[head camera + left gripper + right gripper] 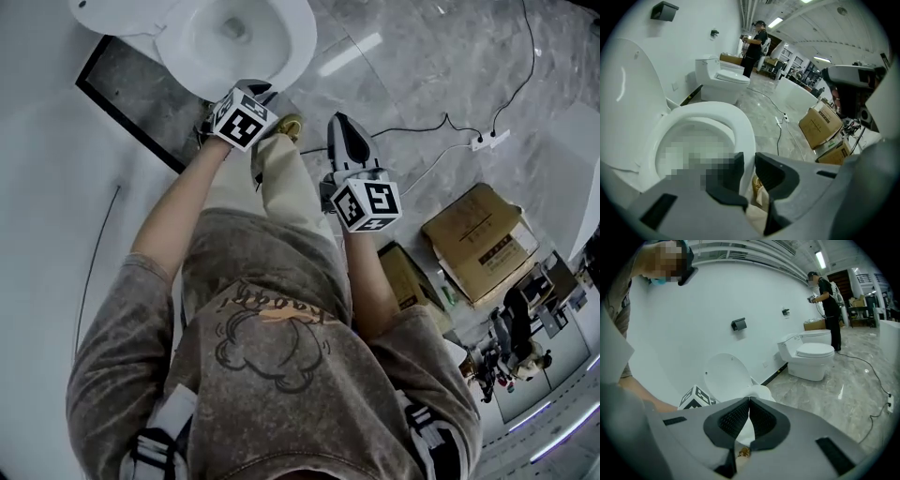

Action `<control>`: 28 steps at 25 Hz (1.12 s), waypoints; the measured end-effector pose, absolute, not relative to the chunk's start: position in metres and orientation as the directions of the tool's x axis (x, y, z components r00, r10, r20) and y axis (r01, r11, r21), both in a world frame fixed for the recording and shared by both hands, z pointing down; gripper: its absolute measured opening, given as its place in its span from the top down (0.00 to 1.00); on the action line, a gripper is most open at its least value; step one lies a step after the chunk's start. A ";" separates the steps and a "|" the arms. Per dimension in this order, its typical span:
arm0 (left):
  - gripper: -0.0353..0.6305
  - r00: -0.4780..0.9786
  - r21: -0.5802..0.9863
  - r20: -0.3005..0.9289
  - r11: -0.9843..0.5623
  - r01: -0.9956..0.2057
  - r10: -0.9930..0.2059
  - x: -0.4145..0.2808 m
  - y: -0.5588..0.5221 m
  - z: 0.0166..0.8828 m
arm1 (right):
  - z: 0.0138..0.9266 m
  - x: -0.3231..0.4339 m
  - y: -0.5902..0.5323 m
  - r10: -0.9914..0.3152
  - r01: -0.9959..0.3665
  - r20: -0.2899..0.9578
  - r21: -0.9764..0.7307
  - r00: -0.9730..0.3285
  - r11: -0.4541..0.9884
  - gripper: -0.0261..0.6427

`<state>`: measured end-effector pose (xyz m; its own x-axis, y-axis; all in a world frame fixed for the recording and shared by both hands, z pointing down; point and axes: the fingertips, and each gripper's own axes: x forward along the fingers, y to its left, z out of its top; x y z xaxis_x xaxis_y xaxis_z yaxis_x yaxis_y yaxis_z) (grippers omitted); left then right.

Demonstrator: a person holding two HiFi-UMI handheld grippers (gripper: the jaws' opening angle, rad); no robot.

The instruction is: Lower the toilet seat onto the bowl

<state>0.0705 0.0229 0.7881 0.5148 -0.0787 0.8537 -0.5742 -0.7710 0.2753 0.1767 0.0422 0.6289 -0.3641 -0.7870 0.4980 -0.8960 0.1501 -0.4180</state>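
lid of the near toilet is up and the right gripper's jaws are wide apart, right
Not quite. The lid is up, but the right gripper has its jaws together, not wide apart, with nothing between them. The right gripper view shows this.

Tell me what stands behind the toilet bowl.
The raised lid stands behind the bowl, with the white wall beyond. The lid covers whatever lies directly behind it.
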 end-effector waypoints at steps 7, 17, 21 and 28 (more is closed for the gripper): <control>0.84 0.481 0.307 0.876 -0.734 -0.606 -0.031 0.083 0.041 0.867 | 0.675 0.195 0.056 -0.774 -0.898 0.532 -0.427 -0.343 0.104 0.92; 0.90 0.410 0.251 0.911 -0.727 -0.639 -0.046 0.084 0.041 0.946 | 0.721 0.220 0.075 -0.752 -0.907 0.579 -0.417 -0.314 0.058 0.92; 0.93 0.425 0.250 0.902 -0.719 -0.649 -0.070 0.084 0.037 0.947 | 0.729 0.217 0.078 -0.743 -0.905 0.586 -0.420 -0.323 0.063 0.92; 0.93 0.455 0.283 0.889 -0.712 -0.642 -0.057 0.089 0.028 0.915 | 0.700 0.208 0.065 -0.756 -0.902 0.562 -0.423 -0.335 0.086 0.92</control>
